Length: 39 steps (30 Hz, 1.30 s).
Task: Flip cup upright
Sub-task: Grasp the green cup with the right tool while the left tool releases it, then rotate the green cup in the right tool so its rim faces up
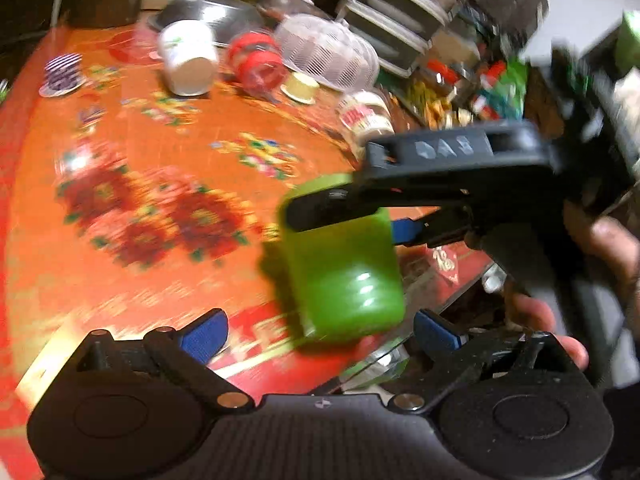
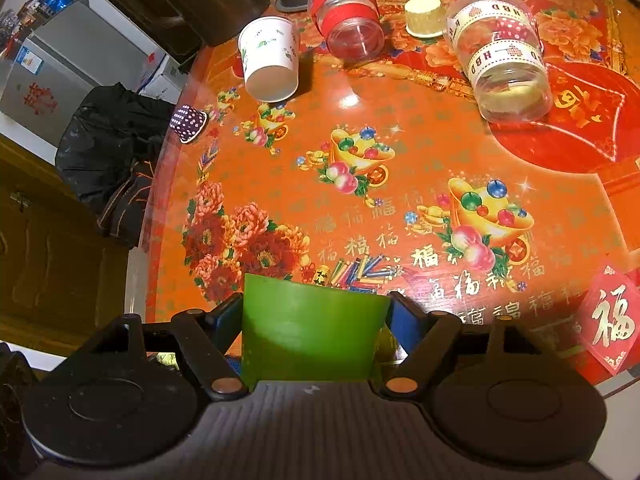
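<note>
Orange floral bench [image 2: 400, 128] fills both views; right gripper [image 2: 316, 320] pinches green cup [image 2: 312, 332] low centre; left gripper [image 1: 320, 336] jaws spread.

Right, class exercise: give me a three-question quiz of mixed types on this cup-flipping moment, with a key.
1. True or false: the right gripper is clamped on the green cup.
2. Multiple choice: the left gripper is A) open, holding nothing B) shut on a jar C) out of view.
3. Fill in: the white paper cup on the table lies on its ____.

Key: 1 true; 2 A; 3 side.
</note>
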Tool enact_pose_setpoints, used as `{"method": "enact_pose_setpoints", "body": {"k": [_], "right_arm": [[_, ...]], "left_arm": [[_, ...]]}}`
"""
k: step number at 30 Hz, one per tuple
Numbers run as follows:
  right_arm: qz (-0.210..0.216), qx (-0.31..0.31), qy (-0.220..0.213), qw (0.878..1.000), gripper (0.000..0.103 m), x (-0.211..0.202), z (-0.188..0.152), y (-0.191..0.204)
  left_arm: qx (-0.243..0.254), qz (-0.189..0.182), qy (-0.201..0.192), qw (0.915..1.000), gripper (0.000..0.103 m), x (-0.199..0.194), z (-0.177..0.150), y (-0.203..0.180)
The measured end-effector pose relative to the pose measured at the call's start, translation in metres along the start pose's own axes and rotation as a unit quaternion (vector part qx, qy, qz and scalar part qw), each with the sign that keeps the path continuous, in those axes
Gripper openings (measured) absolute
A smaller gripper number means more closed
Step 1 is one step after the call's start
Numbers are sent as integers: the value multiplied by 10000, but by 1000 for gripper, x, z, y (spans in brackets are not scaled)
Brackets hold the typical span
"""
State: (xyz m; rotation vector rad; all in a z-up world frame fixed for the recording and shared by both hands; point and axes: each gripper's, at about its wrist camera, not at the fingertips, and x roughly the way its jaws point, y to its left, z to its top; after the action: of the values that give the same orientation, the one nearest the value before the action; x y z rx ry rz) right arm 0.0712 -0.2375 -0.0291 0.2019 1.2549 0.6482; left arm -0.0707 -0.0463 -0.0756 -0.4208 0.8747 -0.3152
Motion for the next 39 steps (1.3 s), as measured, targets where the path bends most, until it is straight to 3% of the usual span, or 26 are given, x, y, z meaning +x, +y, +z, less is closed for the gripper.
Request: {"method": "enact_pose_setpoints", "body": {"k": [6,12,17,21,27,32,39], "right_arm": [[43,-172,-227,9996,76,0,-6,2],[8,-224,-371,9991,76,-2,-10,6],[-243,-701,-1275,9891,76,-27,-28,23],[-420,-1173,-2227,9669,75,-46,-51,35],[-628,-1849,-3506,9159,75,-62,-84,49],[-567,-2193,-4210,8783,75,-71,-91,52],[-515,-2347,-4681,8504,75,-64,-92,46]], "left_arm": [[-605,114,-631,9961,100,-41,-10,51],[-664,48,-988,9929,100,-60,-8,66],[-702,12,-1115,9913,100,-62,-3,70],[-679,-9,-1210,9903,100,-68,-2,72],[-506,-34,-1564,9864,100,-79,1,69],[-339,137,-1833,9824,100,-95,7,62],[-369,388,-2149,9752,100,-115,7,66]]}}
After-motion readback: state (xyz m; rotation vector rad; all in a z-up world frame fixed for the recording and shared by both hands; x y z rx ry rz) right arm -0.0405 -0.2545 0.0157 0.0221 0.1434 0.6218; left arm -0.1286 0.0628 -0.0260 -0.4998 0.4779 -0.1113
